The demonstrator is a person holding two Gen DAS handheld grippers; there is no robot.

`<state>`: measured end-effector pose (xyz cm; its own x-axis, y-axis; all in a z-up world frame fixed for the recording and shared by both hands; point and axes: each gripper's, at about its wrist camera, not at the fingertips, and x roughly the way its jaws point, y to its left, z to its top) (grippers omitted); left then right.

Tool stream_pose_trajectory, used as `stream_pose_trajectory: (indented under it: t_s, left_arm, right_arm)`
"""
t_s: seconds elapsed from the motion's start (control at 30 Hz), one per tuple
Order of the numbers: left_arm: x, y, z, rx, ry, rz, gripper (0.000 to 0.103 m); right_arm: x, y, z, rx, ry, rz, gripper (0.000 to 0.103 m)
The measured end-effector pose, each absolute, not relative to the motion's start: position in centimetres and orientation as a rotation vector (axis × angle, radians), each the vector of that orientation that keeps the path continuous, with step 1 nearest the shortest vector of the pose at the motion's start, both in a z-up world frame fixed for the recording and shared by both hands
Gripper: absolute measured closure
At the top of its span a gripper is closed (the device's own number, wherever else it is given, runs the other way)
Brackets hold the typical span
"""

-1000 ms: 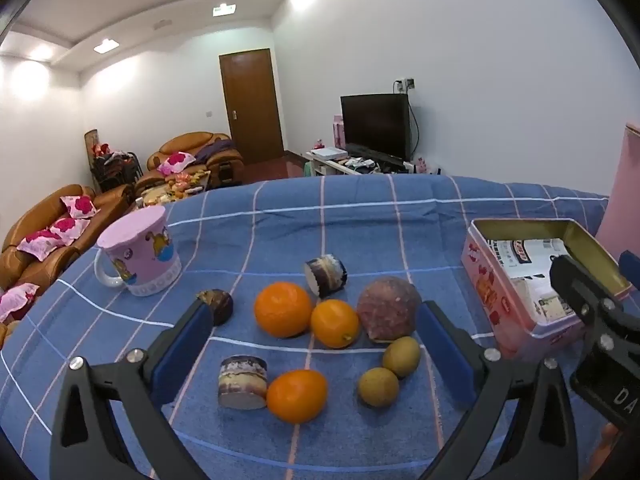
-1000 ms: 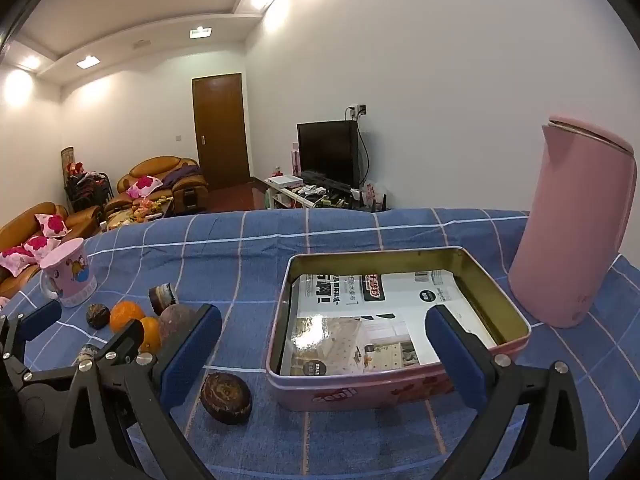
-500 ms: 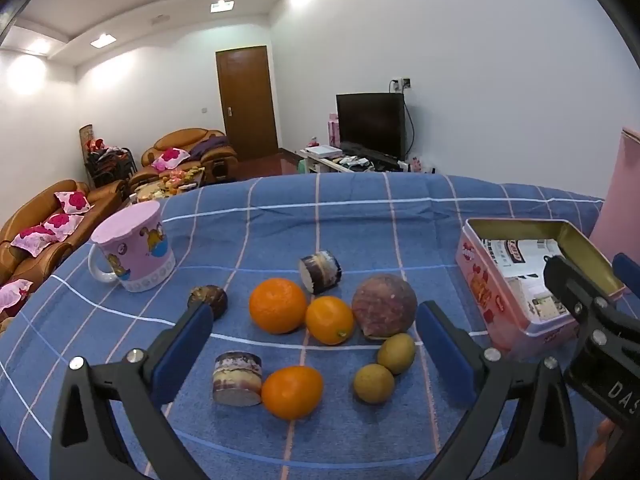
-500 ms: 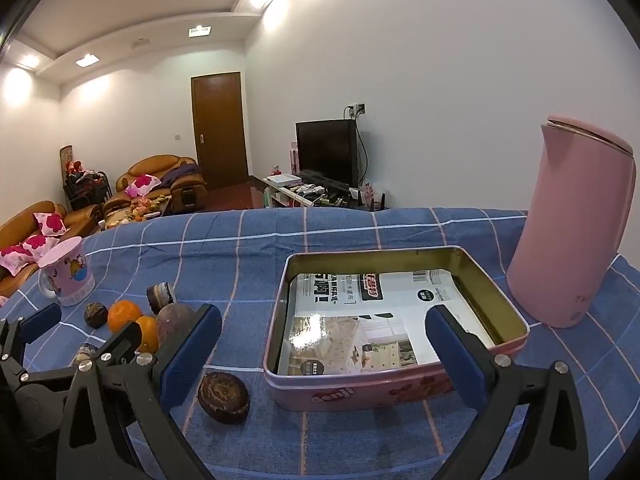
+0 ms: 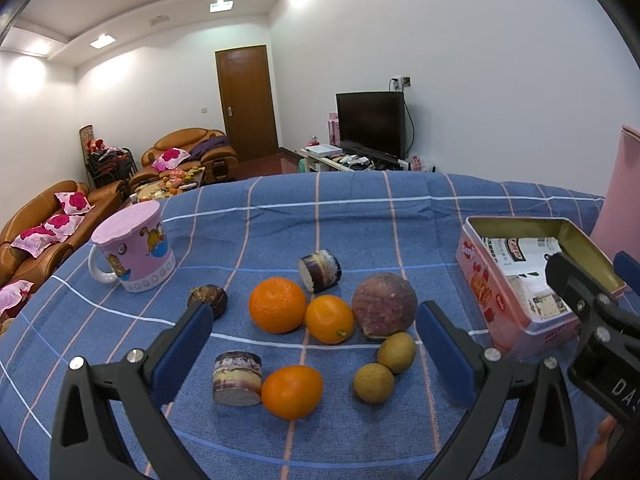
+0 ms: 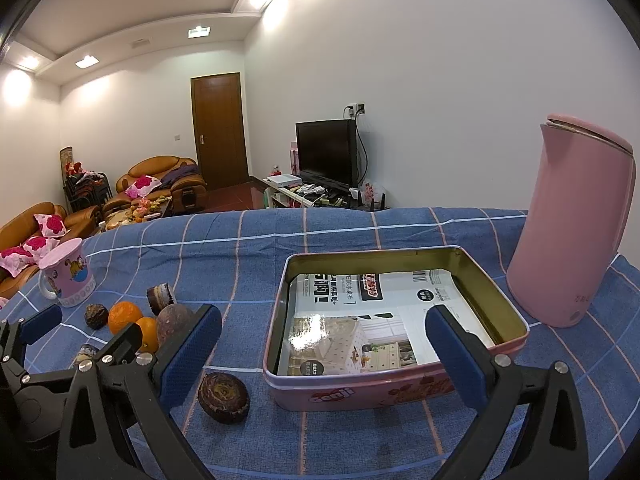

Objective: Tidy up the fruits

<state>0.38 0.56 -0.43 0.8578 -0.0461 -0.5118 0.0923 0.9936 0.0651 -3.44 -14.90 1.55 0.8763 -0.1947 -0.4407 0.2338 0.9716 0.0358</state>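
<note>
While the tin [image 6: 396,388] holds apparently only printed paper, oranges [image 5: 277,310] and other fruits lie left on cloth; left gripper [image 5: 314,344] and right gripper [image 6: 322,344] gape wide, empty: nothing sorted.

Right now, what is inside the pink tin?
The pink tin holds only printed paper sheets lying flat on its floor; no fruit is in it. Whatever lies beneath the paper is covered.

right claw [image 6: 322,350] spread wide, empty, over pink tin [image 6: 400,388].
</note>
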Motion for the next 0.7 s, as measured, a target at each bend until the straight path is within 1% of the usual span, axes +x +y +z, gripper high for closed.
stream_pose_trajectory:
  t_s: [0.7]
  left_arm:
    - [0.41, 0.53, -0.41, 0.090, 0.536, -0.073, 0.000]
  right_arm:
    - [-3.46, -14.91, 1.48, 0.093, 0.450, -0.222, 0.001]
